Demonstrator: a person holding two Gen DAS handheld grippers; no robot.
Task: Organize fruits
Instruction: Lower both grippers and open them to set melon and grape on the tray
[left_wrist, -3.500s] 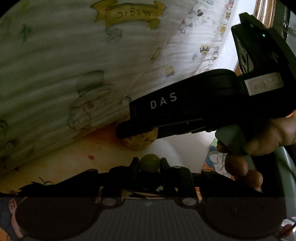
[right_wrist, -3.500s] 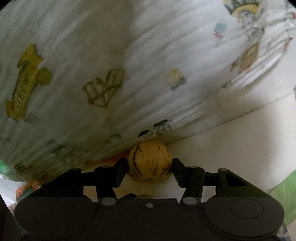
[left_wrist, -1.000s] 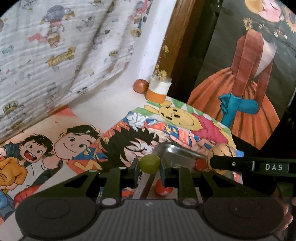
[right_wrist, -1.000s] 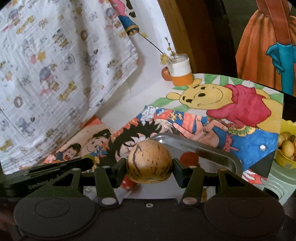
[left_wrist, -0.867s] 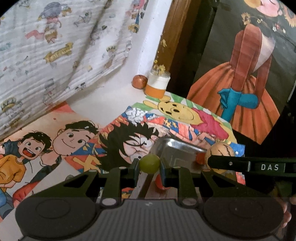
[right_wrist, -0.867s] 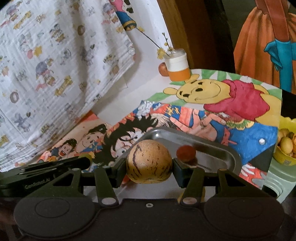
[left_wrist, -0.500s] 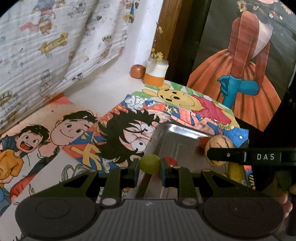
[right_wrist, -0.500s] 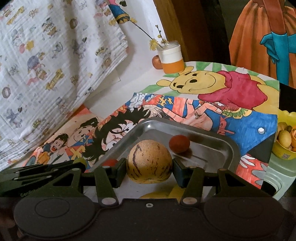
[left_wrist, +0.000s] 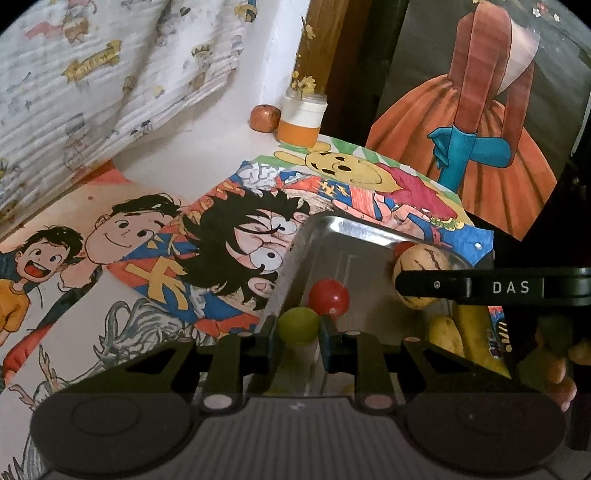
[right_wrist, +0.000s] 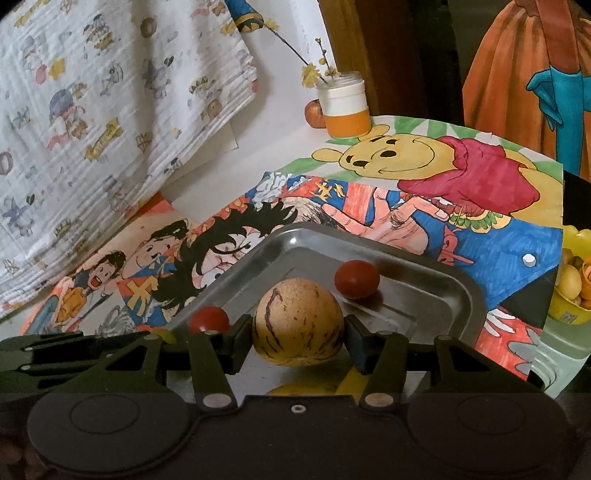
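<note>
My left gripper (left_wrist: 298, 328) is shut on a small green round fruit (left_wrist: 298, 325), held over the near left rim of a steel tray (left_wrist: 354, 227). My right gripper (right_wrist: 298, 326) is shut on a tan striped melon-like fruit (right_wrist: 298, 325), hanging above the steel tray (right_wrist: 436, 271); the same fruit (left_wrist: 417, 266) shows at the right of the left wrist view. In the tray lie a red fruit (left_wrist: 328, 297), a second red fruit (right_wrist: 356, 278) and yellow fruits (left_wrist: 445, 334), partly hidden.
The tray rests on colourful cartoon drawings (left_wrist: 207, 240) covering the table. A white-and-orange jar with a twig (right_wrist: 345, 110) and an apple (right_wrist: 314, 112) stand at the back. A printed cloth (right_wrist: 92, 92) hangs at left. A yellow bowl of fruit (right_wrist: 572, 284) sits at the right edge.
Both grippers have sunk toward the tray with their fruits still held; the tray and its fruits now look larger and closer in both views.
</note>
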